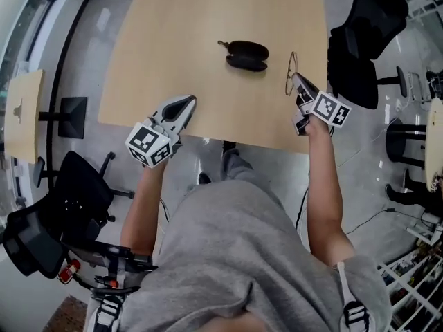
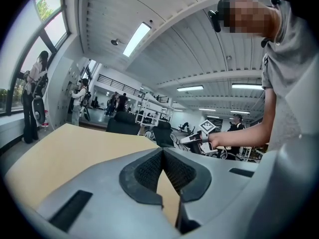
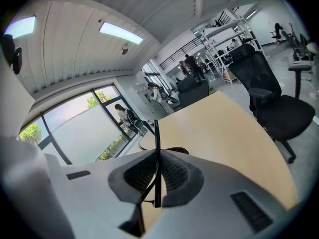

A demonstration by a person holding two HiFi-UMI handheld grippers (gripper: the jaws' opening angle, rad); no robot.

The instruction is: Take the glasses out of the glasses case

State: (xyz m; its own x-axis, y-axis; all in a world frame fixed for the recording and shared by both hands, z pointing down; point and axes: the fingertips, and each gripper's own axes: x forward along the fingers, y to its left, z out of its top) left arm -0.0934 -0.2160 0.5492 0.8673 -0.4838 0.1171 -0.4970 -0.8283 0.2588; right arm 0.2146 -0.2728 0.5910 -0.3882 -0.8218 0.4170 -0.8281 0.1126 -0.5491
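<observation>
Right claw (image 1: 296, 80): parted only a sliver, clamped on the thin dark frame of the glasses (image 1: 291, 73), held on edge over the right part of the surface (image 1: 180, 40); touching it or not, unclear. In the right gripper view, pinches a slim temple running up between the pads (image 3: 174, 171), with a lens rim showing just past the tips. Left claw (image 1: 188, 104): closed tip to tip, nothing in it, over the near edge, well apart from the case (image 1: 246, 54). Case dark, apparently open, lying mid-surface, left of the glasses and not touching them. Lenses hard to make out from the head view. Case mostly hidden behind the right claw in its own view.
</observation>
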